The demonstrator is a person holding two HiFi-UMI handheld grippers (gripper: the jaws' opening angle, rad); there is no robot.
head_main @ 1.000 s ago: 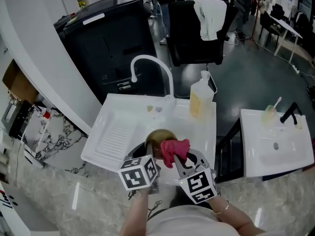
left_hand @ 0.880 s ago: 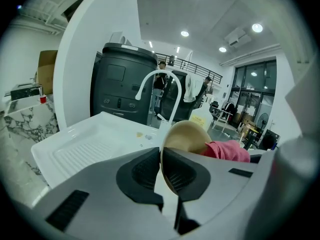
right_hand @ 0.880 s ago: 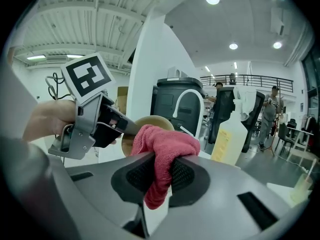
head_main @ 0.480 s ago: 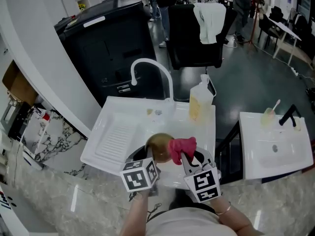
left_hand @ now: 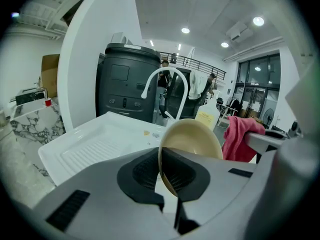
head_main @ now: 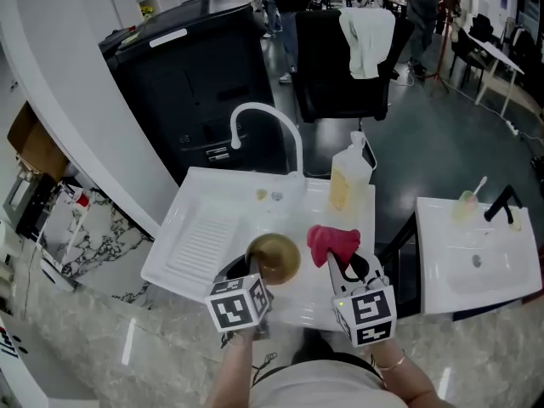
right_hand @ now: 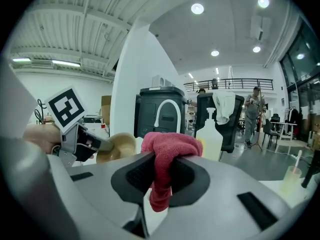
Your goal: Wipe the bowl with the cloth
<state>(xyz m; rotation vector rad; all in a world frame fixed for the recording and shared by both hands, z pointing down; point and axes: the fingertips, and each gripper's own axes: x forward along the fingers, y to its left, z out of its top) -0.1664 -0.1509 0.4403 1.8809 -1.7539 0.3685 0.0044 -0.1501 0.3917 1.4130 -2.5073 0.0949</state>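
Observation:
A small tan bowl (head_main: 274,256) is held tilted on edge over the white sink (head_main: 223,195). My left gripper (head_main: 255,275) is shut on the bowl's rim; in the left gripper view the bowl (left_hand: 192,145) stands between the jaws. My right gripper (head_main: 334,266) is shut on a red cloth (head_main: 331,241), which bunches above the jaws and hangs below them in the right gripper view (right_hand: 162,164). The cloth sits to the right of the bowl with a gap between them. From the right gripper view the bowl (right_hand: 117,148) shows at the left, behind the left gripper's marker cube.
A curved white faucet (head_main: 265,122) rises behind the basin. A soap bottle (head_main: 349,175) stands at the sink's back right corner. A ribbed drainboard (head_main: 197,238) lies to the left. A second white basin (head_main: 476,249) is off to the right. A black bin (head_main: 191,75) and a chair stand beyond.
My right gripper has carried the red cloth to the right and a little up, off the bowl. The bowl and left gripper have stayed nearly still.

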